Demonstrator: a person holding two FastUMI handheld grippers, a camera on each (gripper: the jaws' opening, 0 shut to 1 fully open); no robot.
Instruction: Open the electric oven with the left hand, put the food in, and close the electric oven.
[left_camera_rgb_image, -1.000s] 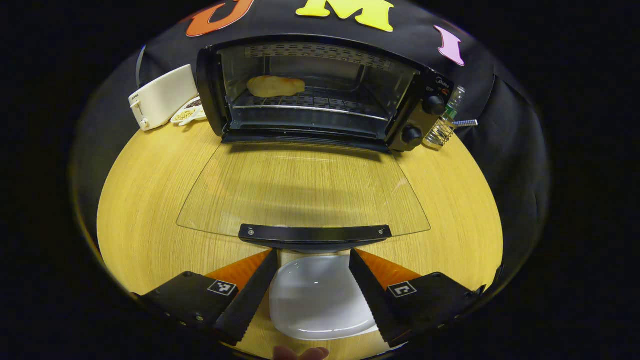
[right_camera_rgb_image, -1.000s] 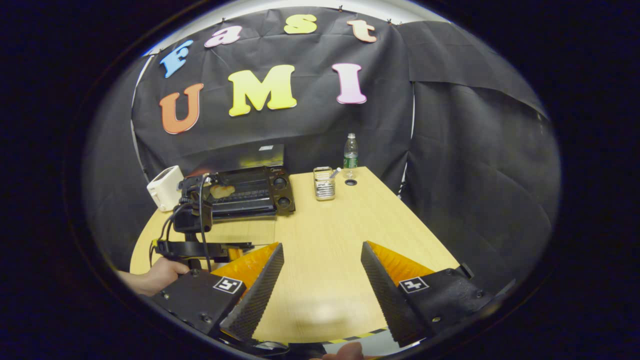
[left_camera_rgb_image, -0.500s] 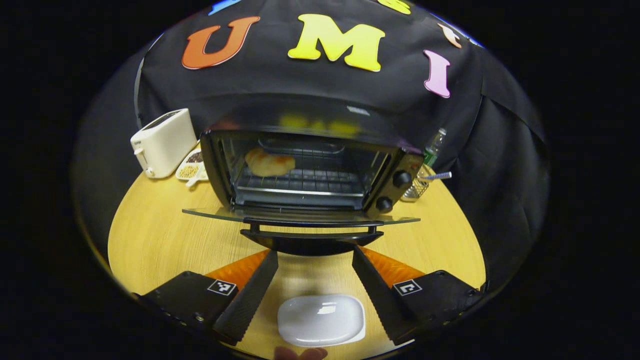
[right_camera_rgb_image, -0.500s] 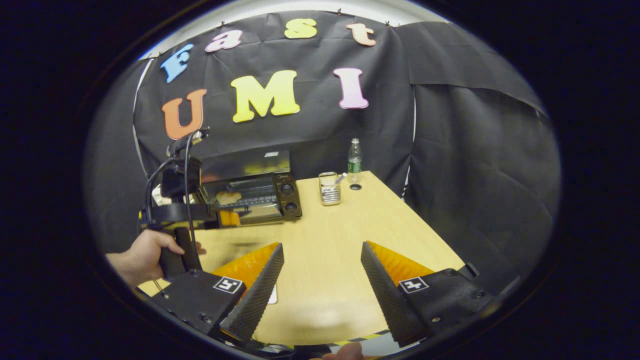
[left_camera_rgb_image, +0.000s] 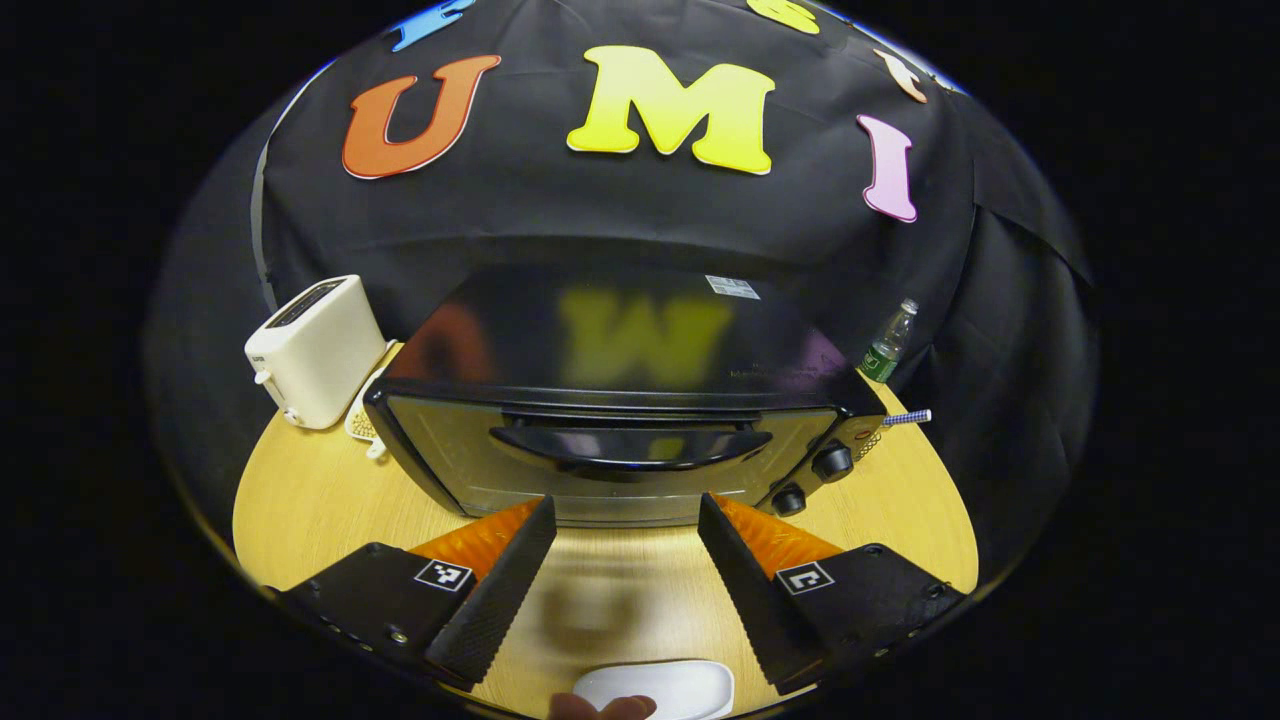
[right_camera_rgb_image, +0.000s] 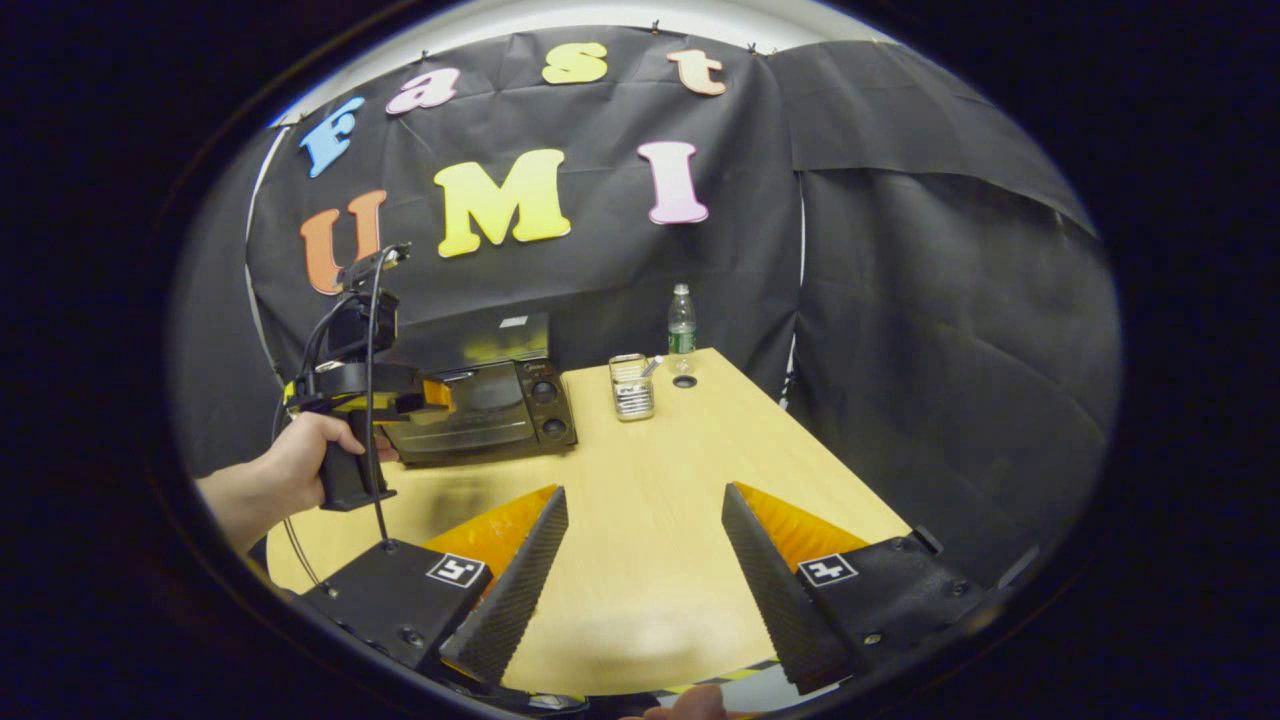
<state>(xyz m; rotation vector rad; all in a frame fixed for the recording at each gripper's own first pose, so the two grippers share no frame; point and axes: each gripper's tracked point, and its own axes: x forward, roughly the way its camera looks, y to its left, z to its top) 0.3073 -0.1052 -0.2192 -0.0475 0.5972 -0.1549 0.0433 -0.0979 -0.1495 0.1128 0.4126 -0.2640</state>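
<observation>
Up swings the door since a second ago: oven shut near the table's back edge. Left gripper gapes, empty, before the stiff handle; right gripper gapes too.

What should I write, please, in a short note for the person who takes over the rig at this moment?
Left gripper: open, empty, just in front of the oven door handle.
Right gripper: open, empty, over the table, away from the oven.
Electric oven: door up and looks shut; the food cannot be seen through it.
White plate: empty, at the near table edge.
Left: check the door is fully latched, then withdraw.
</observation>
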